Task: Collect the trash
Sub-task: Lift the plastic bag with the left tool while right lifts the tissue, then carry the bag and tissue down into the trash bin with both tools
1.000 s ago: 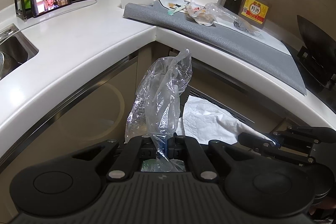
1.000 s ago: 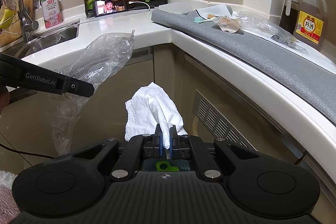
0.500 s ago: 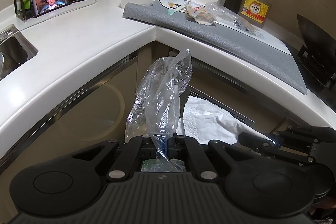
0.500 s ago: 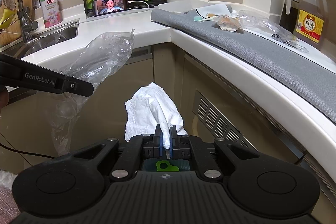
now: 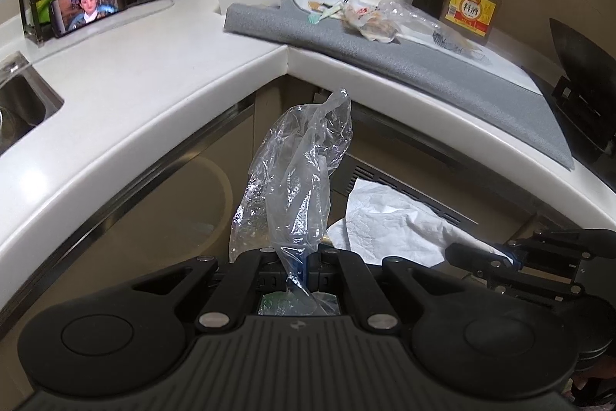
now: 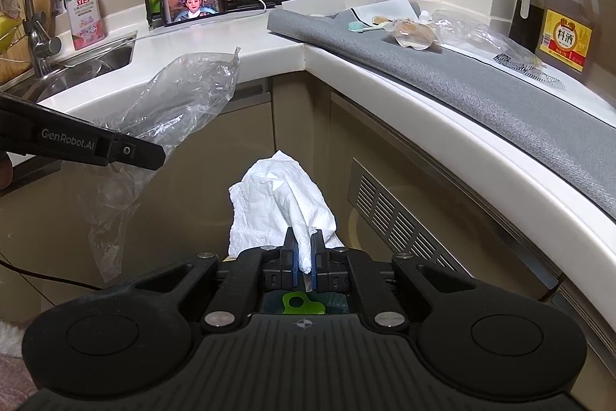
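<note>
Left wrist view: the left hand-held gripper (image 5: 299, 262) is clenched on a crumpled clear plastic bag (image 5: 298, 180), which stands up from between the jaws in front of the cabinet fronts, below the edge of the white worktop (image 5: 154, 91). To its right lies a white paper towel (image 5: 389, 222), held by the right hand-held gripper (image 5: 508, 255) at the picture's right edge. On the worktop a grey mat (image 5: 423, 72) carries a small heap of wrappers (image 5: 371, 22) and a clear film beside it. A yellow-labelled bottle (image 5: 475, 0) stands behind the mat. A phone (image 5: 88, 6) leans against a black rack of bottles at far left.

Right wrist view: the right hand-held gripper (image 6: 304, 259) is clenched on the white paper towel (image 6: 281, 203), which rises crumpled above the jaws, clear of the worktop (image 6: 238, 37). The left hand-held gripper (image 6: 150, 156) enters from the left edge with the plastic bag (image 6: 181, 99) draped above and below it. The sink (image 6: 88, 64) and a pink soap bottle (image 6: 82, 10) sit at left. The wrappers (image 6: 412, 31) remain on the grey mat (image 6: 481, 91).
</note>
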Demonstrator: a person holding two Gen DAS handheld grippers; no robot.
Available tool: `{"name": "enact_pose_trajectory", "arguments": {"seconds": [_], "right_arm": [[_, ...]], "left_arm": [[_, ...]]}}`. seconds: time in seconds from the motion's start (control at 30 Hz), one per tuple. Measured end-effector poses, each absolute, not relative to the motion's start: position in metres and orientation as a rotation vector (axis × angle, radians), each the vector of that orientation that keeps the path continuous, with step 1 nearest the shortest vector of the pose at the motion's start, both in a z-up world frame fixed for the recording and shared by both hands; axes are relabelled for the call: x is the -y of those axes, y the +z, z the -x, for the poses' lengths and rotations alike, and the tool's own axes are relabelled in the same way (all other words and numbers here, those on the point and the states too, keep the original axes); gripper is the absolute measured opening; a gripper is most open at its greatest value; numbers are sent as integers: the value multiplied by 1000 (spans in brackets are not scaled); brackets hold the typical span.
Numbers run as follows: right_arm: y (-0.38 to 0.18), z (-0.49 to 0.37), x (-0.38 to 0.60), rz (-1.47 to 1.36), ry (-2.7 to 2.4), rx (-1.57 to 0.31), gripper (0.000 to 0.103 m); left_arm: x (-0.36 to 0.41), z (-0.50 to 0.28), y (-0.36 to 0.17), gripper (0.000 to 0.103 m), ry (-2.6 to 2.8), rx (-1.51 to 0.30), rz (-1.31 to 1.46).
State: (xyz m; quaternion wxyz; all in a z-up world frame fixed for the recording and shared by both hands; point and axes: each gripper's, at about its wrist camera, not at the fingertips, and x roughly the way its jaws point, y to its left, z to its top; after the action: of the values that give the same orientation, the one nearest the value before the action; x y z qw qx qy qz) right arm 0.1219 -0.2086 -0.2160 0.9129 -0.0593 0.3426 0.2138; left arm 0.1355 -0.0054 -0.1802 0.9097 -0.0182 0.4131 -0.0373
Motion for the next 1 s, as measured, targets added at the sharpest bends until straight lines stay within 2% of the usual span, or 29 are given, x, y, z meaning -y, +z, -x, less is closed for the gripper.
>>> {"name": "enact_pose_trajectory", "arguments": {"seconds": [0.67, 1.0], "right_arm": [[-288, -173, 194, 145, 401, -885, 6], [-324, -189, 184, 194, 380, -973, 6]], "left_arm": [[-2, -195, -266, 2, -69, -1081, 108], [10, -223, -306, 2, -51, -1117, 109]]}}
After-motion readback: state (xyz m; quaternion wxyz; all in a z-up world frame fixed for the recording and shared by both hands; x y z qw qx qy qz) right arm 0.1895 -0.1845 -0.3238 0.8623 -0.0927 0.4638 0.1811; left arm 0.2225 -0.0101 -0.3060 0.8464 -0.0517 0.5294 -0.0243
